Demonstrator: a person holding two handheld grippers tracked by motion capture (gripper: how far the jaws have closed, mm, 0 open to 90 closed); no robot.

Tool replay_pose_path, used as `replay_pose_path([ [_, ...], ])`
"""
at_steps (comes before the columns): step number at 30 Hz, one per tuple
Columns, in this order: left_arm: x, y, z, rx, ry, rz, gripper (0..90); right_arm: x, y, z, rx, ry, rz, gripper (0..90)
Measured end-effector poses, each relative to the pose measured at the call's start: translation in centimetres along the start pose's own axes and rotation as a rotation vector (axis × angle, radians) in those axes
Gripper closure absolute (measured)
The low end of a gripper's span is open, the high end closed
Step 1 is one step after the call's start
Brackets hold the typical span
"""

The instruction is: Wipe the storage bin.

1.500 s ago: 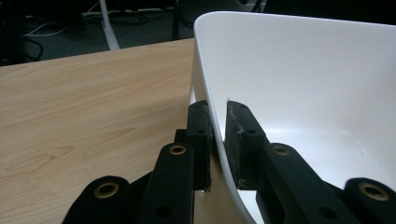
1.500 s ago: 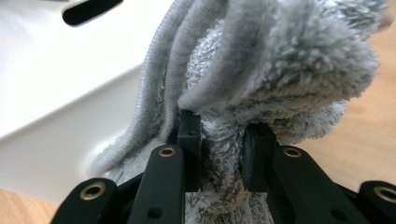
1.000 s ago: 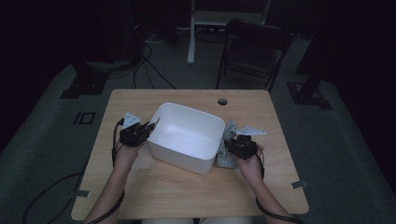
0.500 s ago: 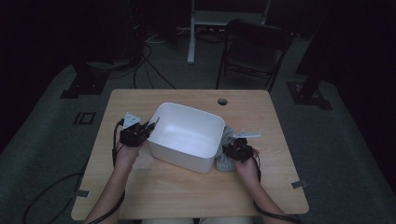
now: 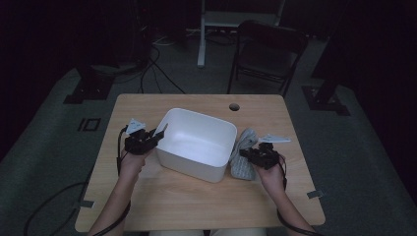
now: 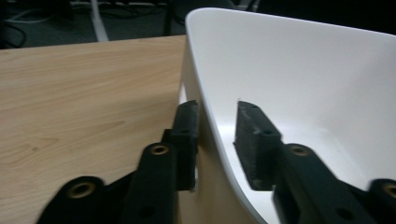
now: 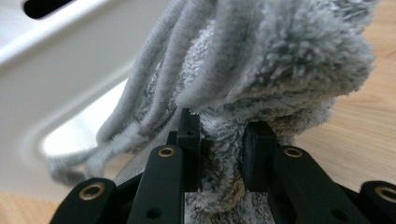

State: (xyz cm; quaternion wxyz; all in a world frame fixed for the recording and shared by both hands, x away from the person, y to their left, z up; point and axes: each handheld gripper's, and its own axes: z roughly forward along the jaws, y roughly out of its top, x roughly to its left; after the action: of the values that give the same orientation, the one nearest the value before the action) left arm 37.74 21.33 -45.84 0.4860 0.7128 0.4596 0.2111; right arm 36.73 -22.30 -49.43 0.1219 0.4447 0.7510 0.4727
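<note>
Right tongs [image 5: 250, 156] pinch the grey cloth [image 5: 243, 153] just right of the white tub [image 5: 196, 143] on the tabletop [image 5: 196, 206]. Left tongs [image 5: 156, 133], jaws just opening, straddle the tub's left wall, the inner pad clear of it.

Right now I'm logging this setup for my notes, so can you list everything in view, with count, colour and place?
bin: one, white, open-topped, middle of the table.
cloth: one, grey and fluffy, bunched on the table against the bin's right side.
table: one, light wood, with a round hole near its far edge.
folding chair: one, dark, on the floor beyond the table.
cables: several, dark, on the grey floor at far left.
left tool: one, black, astride the bin's left wall, jaws just opened, the inner pad off the wall.
right tool: one, black, pinching the cloth.
forearms: two, coming in from the near edge.
</note>
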Motion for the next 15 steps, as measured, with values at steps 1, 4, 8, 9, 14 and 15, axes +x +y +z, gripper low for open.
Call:
replay_pose_path([
  [1,-0.2,-0.1,-0.1,0.017,0.0,0.013,60.8,-0.1,0.1,-1.0,-0.018,0.002,0.001,72.9],
  [4,-0.8,-0.2,-0.3,0.028,0.013,0.041,49.0,-0.3,0.0,-2.1,-0.04,0.01,0.013,72.9],
  [8,-1.3,-0.3,-1.0,0.03,0.002,0.031,47.5,-0.4,-0.3,-2.9,-0.05,0.009,0.025,72.7],
  [9,-1.4,-0.3,-1.5,0.035,0.002,0.032,47.5,-0.4,-0.6,-3.2,-0.05,0.001,0.017,72.7],
  [14,-1.9,-0.7,-2.2,0.048,0.005,0.038,47.3,-0.5,-1.1,-3.8,-0.041,0.0,0.019,72.3],
  [15,-2.1,-1.0,-2.6,0.049,-0.005,0.025,47.3,-0.6,-1.3,-4.1,-0.044,0.001,0.025,72.3],
])
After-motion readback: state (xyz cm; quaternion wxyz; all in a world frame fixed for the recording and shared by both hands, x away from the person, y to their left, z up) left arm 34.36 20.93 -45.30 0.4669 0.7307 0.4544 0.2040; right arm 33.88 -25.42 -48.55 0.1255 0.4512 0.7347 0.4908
